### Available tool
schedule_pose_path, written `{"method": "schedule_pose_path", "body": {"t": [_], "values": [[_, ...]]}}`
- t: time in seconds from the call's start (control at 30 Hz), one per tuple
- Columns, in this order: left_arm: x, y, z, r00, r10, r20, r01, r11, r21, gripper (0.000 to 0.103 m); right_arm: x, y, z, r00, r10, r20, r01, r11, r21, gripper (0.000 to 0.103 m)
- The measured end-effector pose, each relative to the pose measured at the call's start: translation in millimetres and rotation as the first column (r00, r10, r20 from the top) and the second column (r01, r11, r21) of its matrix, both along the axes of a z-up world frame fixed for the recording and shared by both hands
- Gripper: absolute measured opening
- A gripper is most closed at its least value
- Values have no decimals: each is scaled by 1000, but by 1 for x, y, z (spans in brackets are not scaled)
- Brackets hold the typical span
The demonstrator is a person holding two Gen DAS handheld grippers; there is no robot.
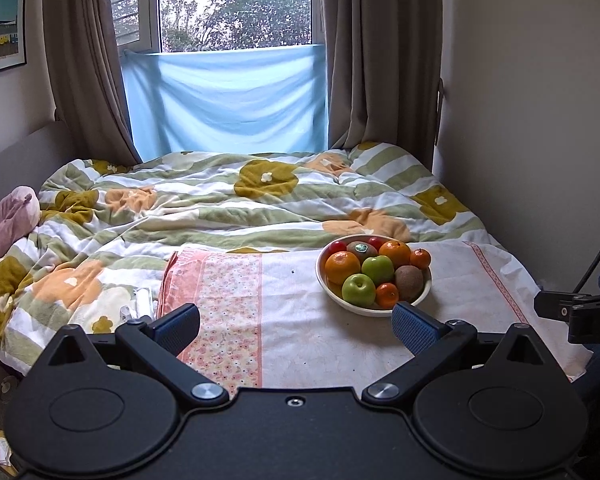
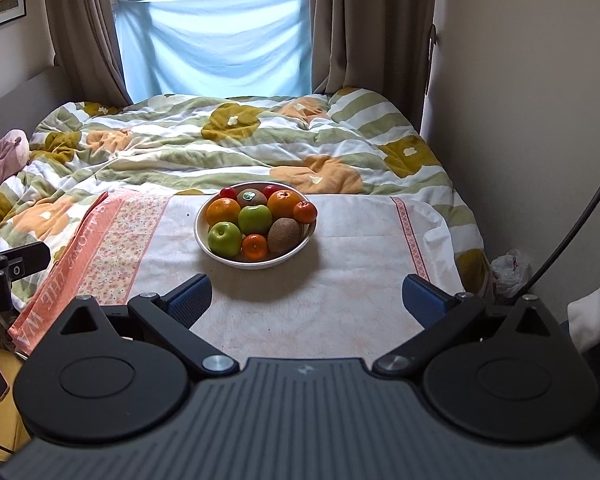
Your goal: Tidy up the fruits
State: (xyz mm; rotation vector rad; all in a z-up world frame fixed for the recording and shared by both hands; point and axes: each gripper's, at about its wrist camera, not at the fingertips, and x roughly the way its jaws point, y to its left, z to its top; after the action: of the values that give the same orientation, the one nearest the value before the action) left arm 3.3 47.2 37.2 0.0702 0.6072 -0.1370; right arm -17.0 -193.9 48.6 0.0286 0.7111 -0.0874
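1. Bedding fills the far and left of the scene: a flowered quilt (image 2: 236,140) lies rumpled toward the window, and a pink-bordered cloth (image 2: 112,248) is spread flat over the near part of the bed.
2. Left gripper (image 1: 296,326) hangs low over the near edge of that cloth, its blue pads spread wide with nothing between them.
3. Its right pad (image 1: 414,328) sits just near of the bowl's rim in the left wrist view, so from this tool the fruit lies ahead and to the right.
4. Centre of the cloth holds a white bowl (image 2: 204,246), and all the fruit in view is heaped inside it: two green apples (image 2: 225,238), two large oranges (image 2: 223,210), two small tangerines (image 2: 255,247), two kiwis (image 2: 285,235) and two red fruits (image 2: 228,192) at the far rim.
5. No fruit shows loose on the cloth or the quilt.
6. Right gripper (image 2: 306,302) is also spread wide and empty, and the bowl lies straight ahead of it, slightly left of its midline.
7. I judge the right gripper better lined up with the bowl.
8. This fits either fruit already gathered or a heap waiting to be sorted out; the pictures do not settle which.
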Motion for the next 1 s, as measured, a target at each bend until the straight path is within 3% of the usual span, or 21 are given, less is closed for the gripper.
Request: {"method": "schedule_pose_path", "body": {"t": [1.0], "values": [[0,-7,5,1000,-8,-2,8,1000,-7,103,3,-2,1,1000,0,-6,0,1000,-4,103]]}}
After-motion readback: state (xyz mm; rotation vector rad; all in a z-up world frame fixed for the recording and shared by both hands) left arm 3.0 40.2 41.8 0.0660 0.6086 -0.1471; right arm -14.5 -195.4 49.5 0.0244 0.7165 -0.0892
